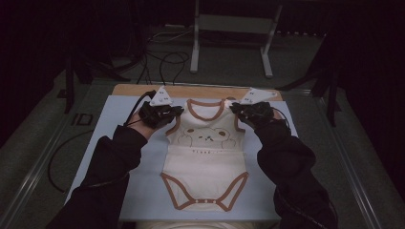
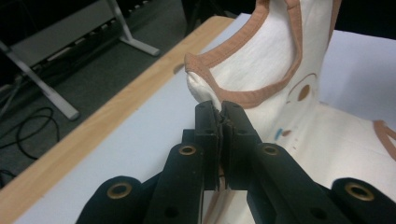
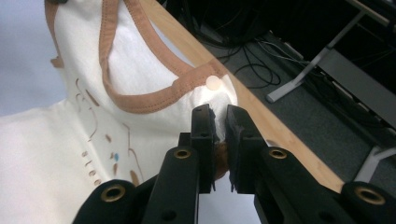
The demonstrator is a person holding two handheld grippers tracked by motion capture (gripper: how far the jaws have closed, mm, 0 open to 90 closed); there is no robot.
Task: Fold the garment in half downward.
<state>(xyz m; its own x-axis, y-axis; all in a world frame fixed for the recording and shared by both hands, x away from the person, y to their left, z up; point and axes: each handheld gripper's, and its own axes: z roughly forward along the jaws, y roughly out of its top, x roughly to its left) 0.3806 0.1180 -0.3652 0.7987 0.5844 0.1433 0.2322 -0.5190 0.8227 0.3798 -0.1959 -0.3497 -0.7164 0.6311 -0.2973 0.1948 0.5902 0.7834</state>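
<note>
a cream baby bodysuit (image 1: pixel 206 157) with brown trim and a bear print lies flat, front up, in the middle of a pale blue mat (image 1: pixel 110 143) on the bench (image 1: pixel 133 89), its snap crotch toward the person and its neckline toward the far edge. the left claw (image 1: pixel 177 110) is clamped on the garment's left shoulder strap, its jaws pinching a fold of cloth just below the brown binding, as the left gripper view shows at close range (image 2: pixel 219 114); the right claw (image 1: pixel 235 108) nips the other shoulder beside a small round snap (image 3: pixel 213 83), its jaws narrow with a thin wad of fabric between them (image 3: pixel 218 122). both holds look shallow, taken close to the edge of the strap, so a quick lift or an uneven pull could slip one shoulder free and leave the bodysuit hanging lopsided; tugging the two claws apart could also stretch the neckline or drag the whole piece askew on the mat. the shoulders lie near the bench's wooden far edge, so a forward sweep could carry the cloth over it. beyond, on the floor, black cables (image 1: pixel 165 62) trail past a grey metal stand (image 1: pixel 229 33), well apart from the work. nothing stands on the mat to block a lift or a fold.
</note>
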